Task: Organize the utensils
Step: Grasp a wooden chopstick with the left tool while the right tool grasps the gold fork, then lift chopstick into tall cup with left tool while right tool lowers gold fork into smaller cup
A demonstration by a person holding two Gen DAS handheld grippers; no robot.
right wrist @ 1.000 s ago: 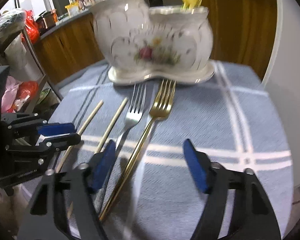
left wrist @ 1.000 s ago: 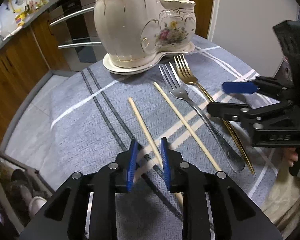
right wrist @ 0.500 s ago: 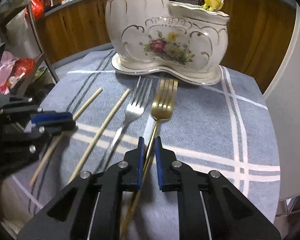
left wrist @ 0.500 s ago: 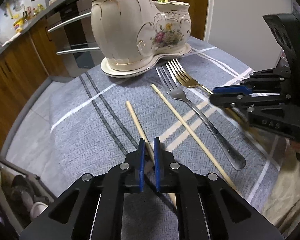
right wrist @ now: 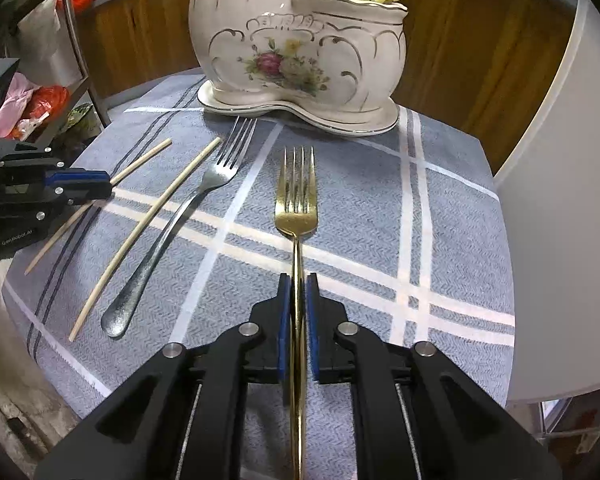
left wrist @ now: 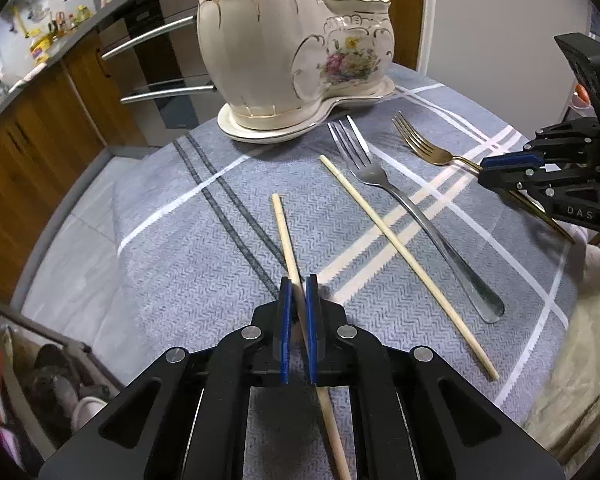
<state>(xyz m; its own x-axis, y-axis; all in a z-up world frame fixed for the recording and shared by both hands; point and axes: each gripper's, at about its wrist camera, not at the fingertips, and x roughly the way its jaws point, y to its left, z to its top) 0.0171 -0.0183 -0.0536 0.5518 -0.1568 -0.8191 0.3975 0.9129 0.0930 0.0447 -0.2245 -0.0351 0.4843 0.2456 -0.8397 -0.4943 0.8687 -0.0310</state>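
My left gripper [left wrist: 299, 284] is shut on a wooden chopstick [left wrist: 285, 232], tip pointing toward the holder. My right gripper [right wrist: 298, 282] is shut on the gold fork [right wrist: 296, 200] by its handle, tines pointing at the holder. A second chopstick [left wrist: 400, 248] and a silver fork [left wrist: 412, 208] lie on the grey striped cloth [left wrist: 180, 272] between the grippers. The cream floral ceramic utensil holder [left wrist: 292, 48] stands at the far edge on its saucer, with some utensils inside. The holder [right wrist: 300, 44] also shows in the right wrist view.
The round table's edge drops off at left and front. Wooden cabinets [left wrist: 32, 136] and metal drawer handles lie behind left; a white wall [right wrist: 560, 200] stands at right. A shelf with bags [right wrist: 40, 92] is at far left in the right wrist view.
Both grippers closed from open: the left onto the chopstick, the right onto the gold fork. The gold fork has swung away from the silver fork and now lines up with the right gripper.
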